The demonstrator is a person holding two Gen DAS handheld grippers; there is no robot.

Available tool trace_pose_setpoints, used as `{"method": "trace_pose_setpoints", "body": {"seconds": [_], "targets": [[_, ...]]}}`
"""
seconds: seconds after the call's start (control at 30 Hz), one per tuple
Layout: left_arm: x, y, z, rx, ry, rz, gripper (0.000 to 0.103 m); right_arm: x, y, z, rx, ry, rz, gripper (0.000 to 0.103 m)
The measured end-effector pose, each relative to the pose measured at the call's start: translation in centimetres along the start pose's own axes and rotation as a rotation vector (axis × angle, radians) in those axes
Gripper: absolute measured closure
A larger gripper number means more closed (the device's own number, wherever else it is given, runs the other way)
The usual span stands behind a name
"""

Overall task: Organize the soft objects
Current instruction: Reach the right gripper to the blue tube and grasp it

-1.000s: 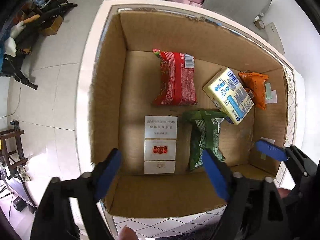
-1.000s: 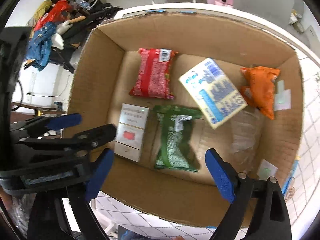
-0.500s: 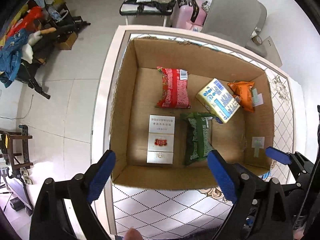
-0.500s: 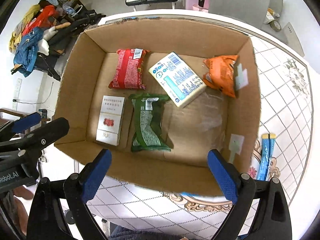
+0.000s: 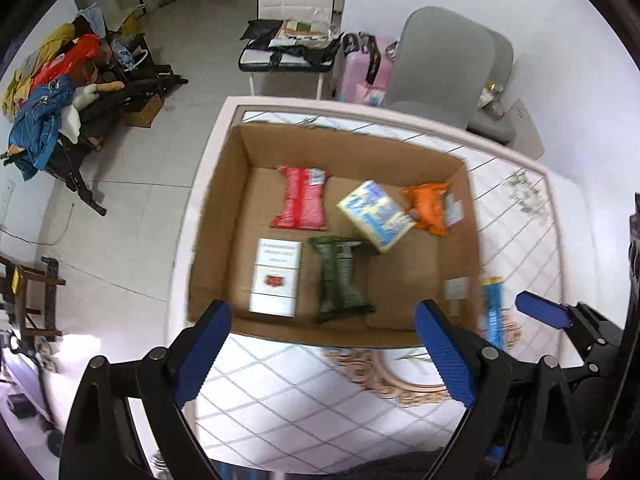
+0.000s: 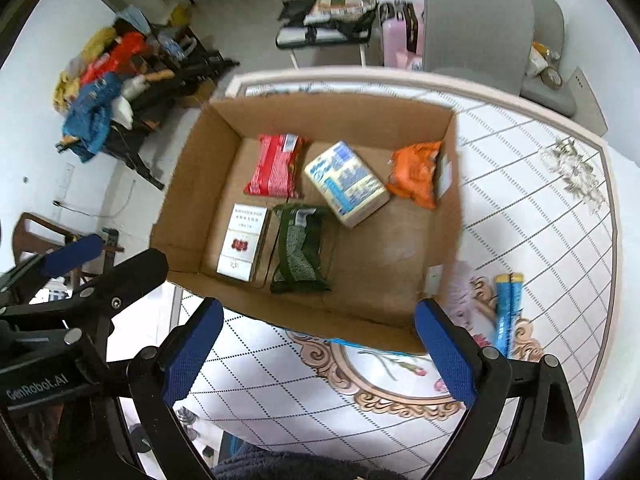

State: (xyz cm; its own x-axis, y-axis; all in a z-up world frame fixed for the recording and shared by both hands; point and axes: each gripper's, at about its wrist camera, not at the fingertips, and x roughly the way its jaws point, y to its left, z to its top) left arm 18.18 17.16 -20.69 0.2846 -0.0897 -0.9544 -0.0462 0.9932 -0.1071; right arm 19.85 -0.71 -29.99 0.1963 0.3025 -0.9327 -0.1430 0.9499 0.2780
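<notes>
An open cardboard box [image 5: 216, 216] [image 6: 188, 184] stands on the patterned table. Inside lie a red packet [image 5: 302, 200] [image 6: 276, 166], a green packet [image 5: 340, 280] [image 6: 300, 248], an orange packet [image 5: 430, 208] [image 6: 414, 174], a blue-and-cream tissue pack [image 5: 376, 216] [image 6: 346, 182] and a white carton [image 5: 276, 278] [image 6: 242, 246]. A blue tube [image 5: 493, 312] [image 6: 506, 308] lies on the table right of the box. My left gripper [image 5: 324, 354] and right gripper [image 6: 320, 354] are both open and empty, held above the table in front of the box.
A grey chair [image 5: 444, 64] [image 6: 480, 24] stands behind the table. A white chair with bags [image 5: 292, 40] and a pink case [image 5: 360, 76] stand further back. Clothes are piled at the left [image 5: 44, 112]. The table's edge [image 5: 208, 128] runs along the box's left side.
Both grippers have pulled back and up from over the box, so the box looks smaller and the table in front of it shows. The blue tube has come into view.
</notes>
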Motion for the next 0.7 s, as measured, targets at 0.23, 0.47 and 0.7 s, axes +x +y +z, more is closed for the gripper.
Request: {"method": "trace_pose_setpoints", "body": {"seconds": [0.23,0.47,0.7], "targets": [[0.5,-7.1,-3.1,0.014,0.016,-0.013,0.009,-2.3,-12.3,-3.8,0.132,0.020,-0.060,0.005],[8.0,-13.8,-8.2,0.008,0.180,0.009,0.009,6.6,-22.4,-7.7,0.227,0.225,-0.038,0.012],[10.2,-19.4,-8.5,0.146,0.167,0.166,0.009,13.7,-25.7,-9.2,0.240,0.323,-0.001,0.046]]}}
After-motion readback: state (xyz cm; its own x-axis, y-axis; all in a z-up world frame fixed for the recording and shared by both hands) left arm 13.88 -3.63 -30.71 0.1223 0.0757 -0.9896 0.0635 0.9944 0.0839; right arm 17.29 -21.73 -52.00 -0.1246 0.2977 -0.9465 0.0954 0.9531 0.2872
